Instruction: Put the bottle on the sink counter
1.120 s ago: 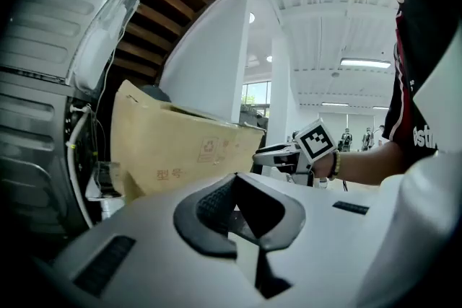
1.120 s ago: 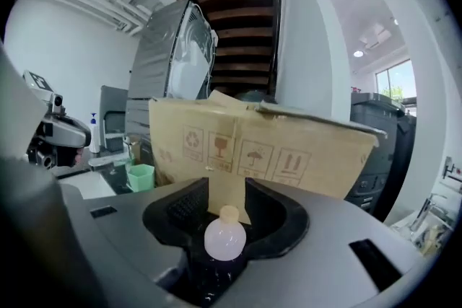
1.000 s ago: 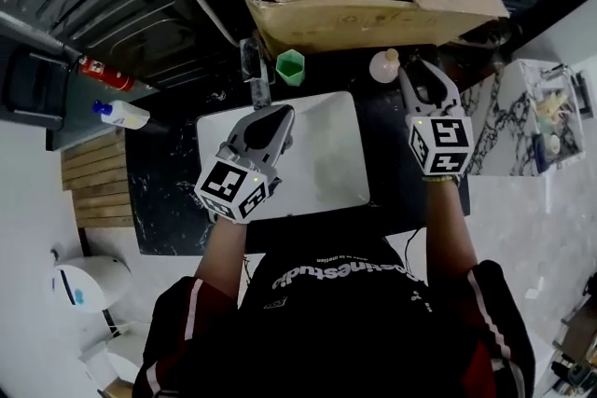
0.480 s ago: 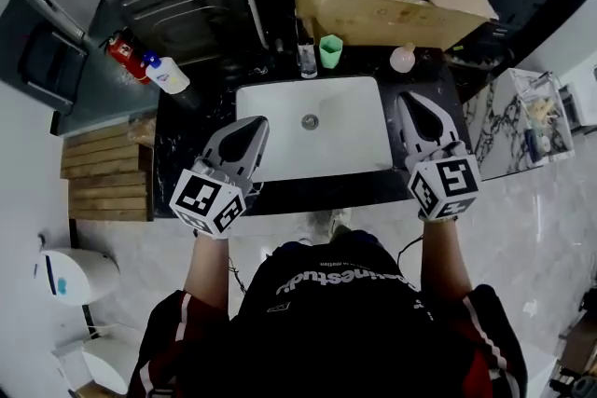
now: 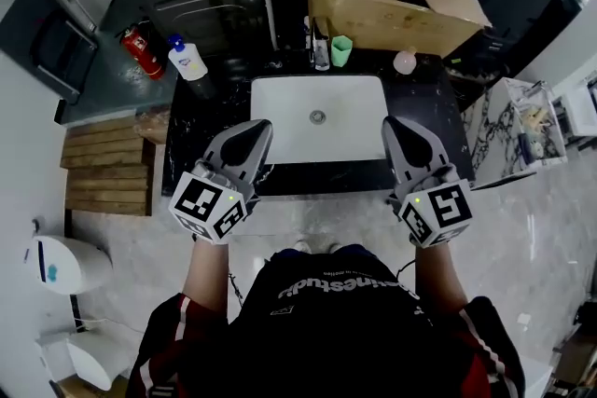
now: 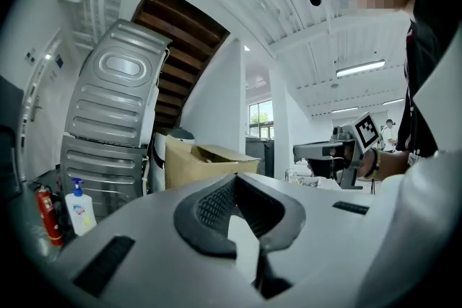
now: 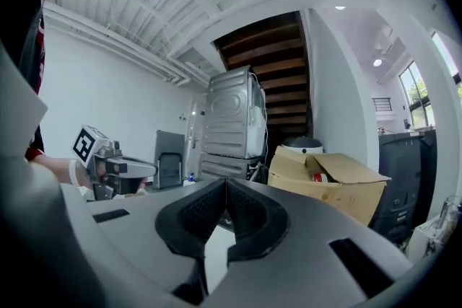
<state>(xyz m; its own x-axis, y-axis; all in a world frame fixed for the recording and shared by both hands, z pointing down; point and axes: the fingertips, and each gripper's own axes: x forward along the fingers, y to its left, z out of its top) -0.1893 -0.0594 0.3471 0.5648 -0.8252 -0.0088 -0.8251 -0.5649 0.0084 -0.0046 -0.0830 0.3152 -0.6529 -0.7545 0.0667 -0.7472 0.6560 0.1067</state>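
Note:
A small pink round bottle (image 5: 405,61) stands upright on the black marbled sink counter (image 5: 429,112), at its back right corner. My right gripper (image 5: 391,125) hovers over the counter's front right edge, well short of the bottle, jaws shut and empty. In the right gripper view the right gripper (image 7: 226,185) has its pads pressed together with nothing between them. My left gripper (image 5: 258,128) is at the front left corner of the white basin (image 5: 280,112), also shut and empty. The left gripper (image 6: 234,181) shows the same closed pads in the left gripper view.
A faucet (image 5: 320,40) and a green cup (image 5: 341,49) stand behind the basin. An open cardboard box (image 5: 373,0) sits beyond them. A white pump bottle (image 5: 188,60) and a red fire extinguisher (image 5: 142,40) lie to the left, near wooden slats (image 5: 103,168).
The right gripper, open beside the pink bottle a second ago, has closed and drawn back to the counter's front edge. The left gripper pulled back too. The bottle stays put.

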